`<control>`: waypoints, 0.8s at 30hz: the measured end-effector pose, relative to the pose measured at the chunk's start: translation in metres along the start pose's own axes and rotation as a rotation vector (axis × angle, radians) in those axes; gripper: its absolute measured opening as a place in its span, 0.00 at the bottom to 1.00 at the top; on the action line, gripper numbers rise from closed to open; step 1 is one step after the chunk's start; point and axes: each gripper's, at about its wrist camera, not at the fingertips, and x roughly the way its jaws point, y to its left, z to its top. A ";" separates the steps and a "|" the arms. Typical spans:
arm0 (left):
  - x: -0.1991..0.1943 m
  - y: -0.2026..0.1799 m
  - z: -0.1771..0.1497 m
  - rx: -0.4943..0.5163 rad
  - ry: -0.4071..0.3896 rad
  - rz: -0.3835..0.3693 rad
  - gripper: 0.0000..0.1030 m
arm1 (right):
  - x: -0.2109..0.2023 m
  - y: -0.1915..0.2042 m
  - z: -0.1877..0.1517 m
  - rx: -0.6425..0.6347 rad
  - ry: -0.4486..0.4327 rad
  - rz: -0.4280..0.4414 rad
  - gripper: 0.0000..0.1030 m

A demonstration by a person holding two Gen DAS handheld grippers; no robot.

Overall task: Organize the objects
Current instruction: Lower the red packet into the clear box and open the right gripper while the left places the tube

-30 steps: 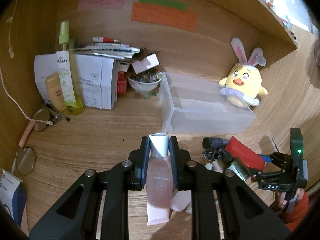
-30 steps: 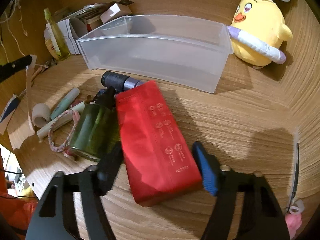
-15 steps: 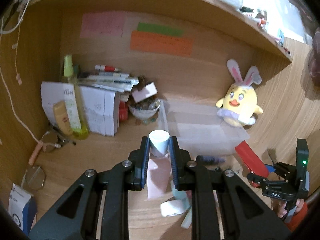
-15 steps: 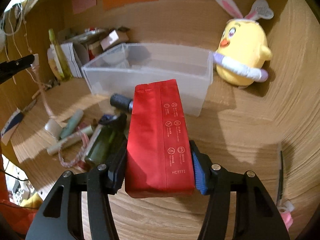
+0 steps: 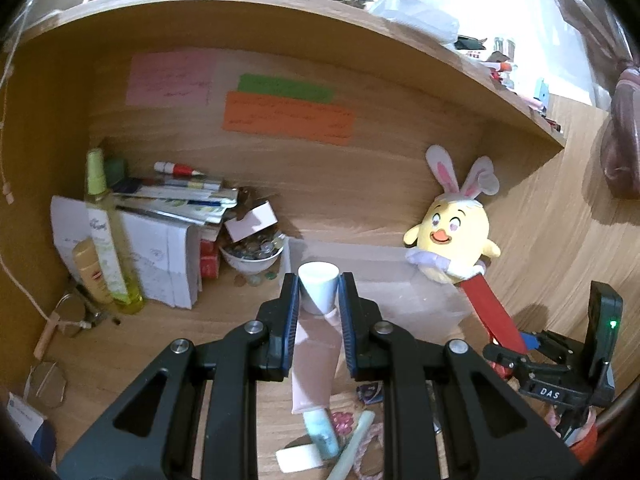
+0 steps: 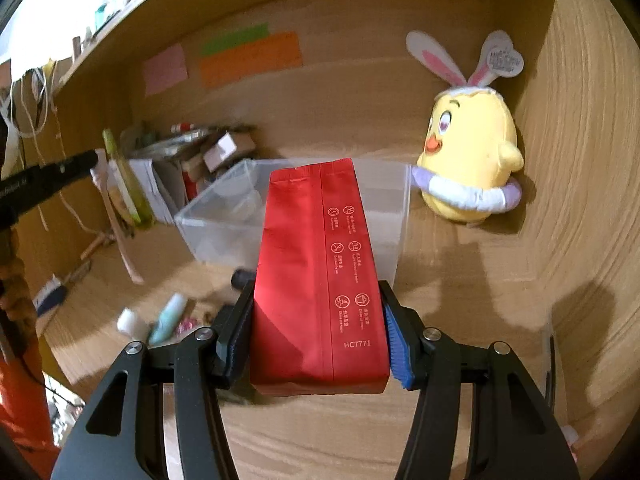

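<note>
Two black hand-held grippers, blue-padded.

Left gripper point(image 5: 319, 304): matte black angular linkage arms with triangular cut-outs, round silver screw heads at the pivots, ribbed blue pads lining the inner faces of both fingers point(image 5: 290, 322). Right gripper point(image 6: 316, 334): same black frame and silver screws, blue ribbed pad plain on the right finger, the left finger's pad mostly dark in shade. Seen from the left wrist view at far right: black body, small green light glowing on an upright block, white "DAS" lettering on a lower bar. Orange-red sleeve point(image 6: 18, 412) at the left edge.
</note>
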 end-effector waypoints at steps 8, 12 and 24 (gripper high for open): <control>0.013 -0.006 0.018 0.000 -0.028 -0.012 0.19 | 0.008 0.000 0.026 -0.004 -0.054 -0.006 0.51; 0.021 -0.007 0.030 -0.014 -0.037 -0.031 0.19 | 0.013 0.001 0.038 -0.002 -0.080 -0.003 0.51; 0.042 -0.012 0.050 0.001 -0.077 0.015 0.19 | 0.031 0.002 0.083 -0.042 -0.131 -0.023 0.51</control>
